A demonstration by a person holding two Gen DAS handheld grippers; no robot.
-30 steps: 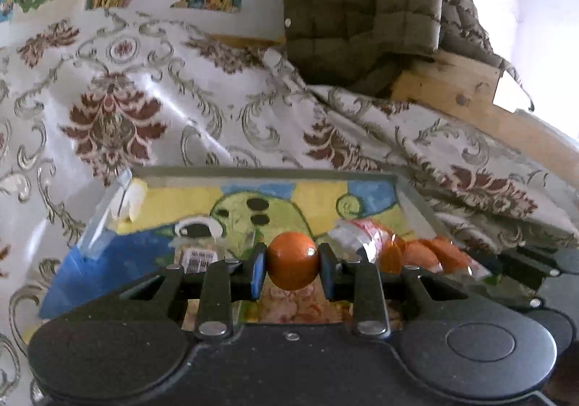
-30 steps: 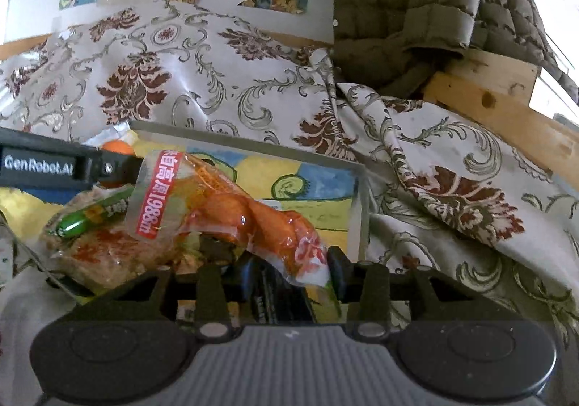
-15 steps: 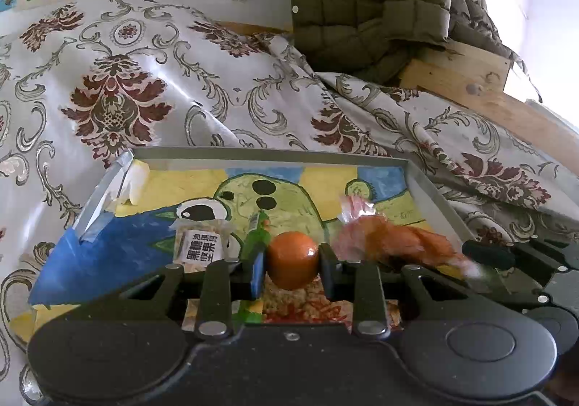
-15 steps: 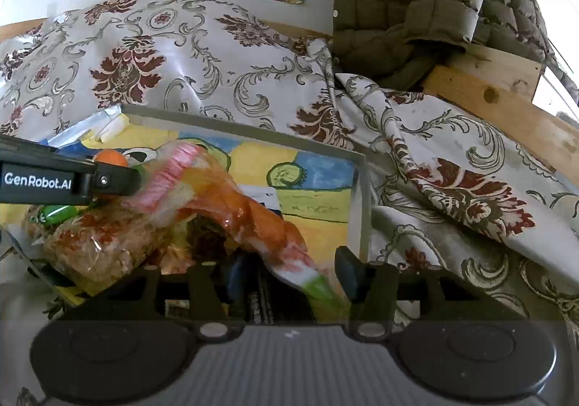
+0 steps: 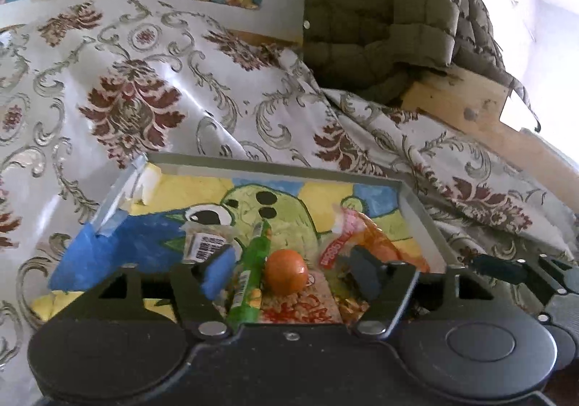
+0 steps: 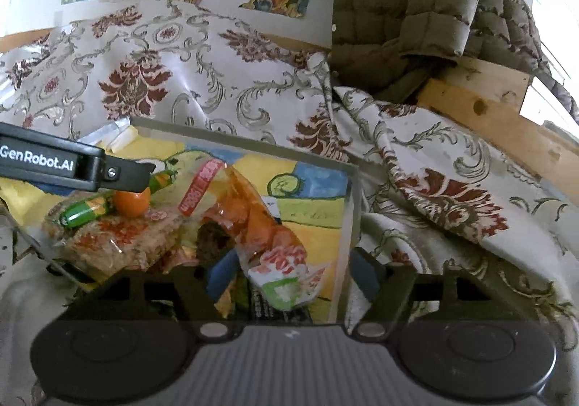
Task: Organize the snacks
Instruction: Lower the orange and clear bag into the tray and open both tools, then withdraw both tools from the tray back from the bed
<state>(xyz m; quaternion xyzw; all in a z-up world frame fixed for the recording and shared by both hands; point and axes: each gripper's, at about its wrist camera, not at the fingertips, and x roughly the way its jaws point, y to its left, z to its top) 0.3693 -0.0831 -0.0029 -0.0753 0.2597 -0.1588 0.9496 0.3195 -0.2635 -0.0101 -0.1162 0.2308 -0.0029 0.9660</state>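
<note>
1. Left wrist view: left gripper (image 5: 289, 270) spread wide, empty; small round orange ball (image 5: 286, 270) lies loose in the shallow grey tray (image 5: 275, 170)
2. Right wrist view alone shows right gripper (image 6: 289, 275) wide open, empty, over the clear orange-red snack packet (image 6: 253, 217)

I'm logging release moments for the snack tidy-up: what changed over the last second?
Both grippers opened. The left gripper let go of the orange ball, which now sits on the snack pile in the tray. The right gripper released the orange packet, now lying in the tray. Tray, patterned cloth and jacket stayed put.
</note>
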